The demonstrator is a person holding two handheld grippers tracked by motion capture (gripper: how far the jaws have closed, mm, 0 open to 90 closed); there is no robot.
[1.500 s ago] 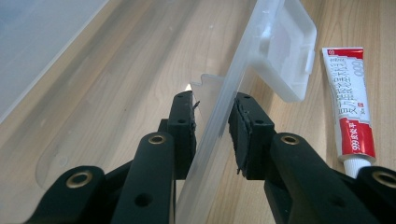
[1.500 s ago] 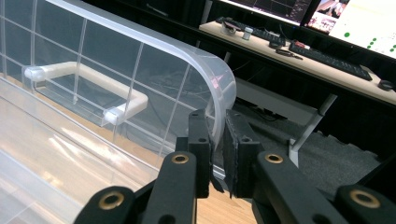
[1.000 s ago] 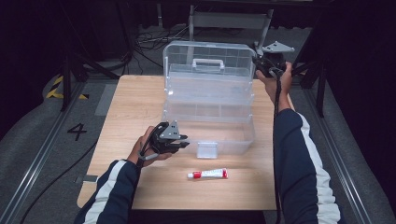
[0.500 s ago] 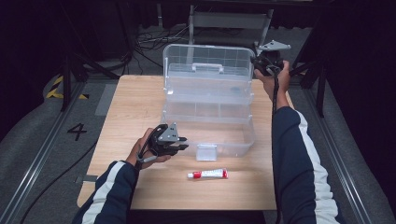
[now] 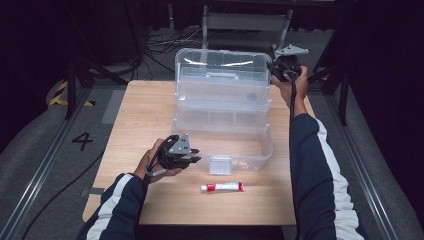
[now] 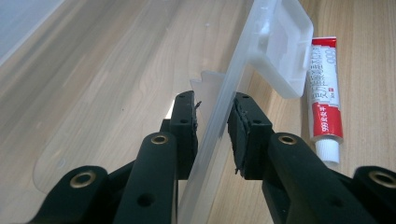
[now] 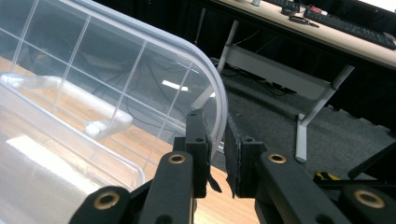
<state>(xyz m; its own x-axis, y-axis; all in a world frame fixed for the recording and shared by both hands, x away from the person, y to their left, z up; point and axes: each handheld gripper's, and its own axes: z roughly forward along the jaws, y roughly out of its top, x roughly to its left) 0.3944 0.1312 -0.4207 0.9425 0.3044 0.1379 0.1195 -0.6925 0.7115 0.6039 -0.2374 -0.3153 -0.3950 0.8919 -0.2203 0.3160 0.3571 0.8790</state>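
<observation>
A clear plastic storage box [image 5: 225,142] stands on the wooden table [image 5: 140,110] with its lid [image 5: 220,75] raised upright at the back. My left gripper [image 5: 192,159] is shut on the box's front wall [image 6: 243,60], just left of the hanging latch [image 6: 280,51]. In the left gripper view the thin wall runs between my left gripper's [image 6: 214,121] two pads. My right gripper [image 5: 276,70] is at the lid's upper right corner. My right gripper [image 7: 215,149] is shut on the lid's curved rim [image 7: 219,98]. The lid handle [image 7: 56,88] lies to its left.
A red and white tube [image 5: 222,187] lies on the table just in front of the box, beside the latch [image 5: 220,165]; the tube [image 6: 324,93] is close to my left gripper. Metal frames and cables stand on the dark floor behind the table.
My right gripper has shifted slightly left and back with the lid's rim, and the lid has tipped a little further. The left gripper has stayed on the front wall.
</observation>
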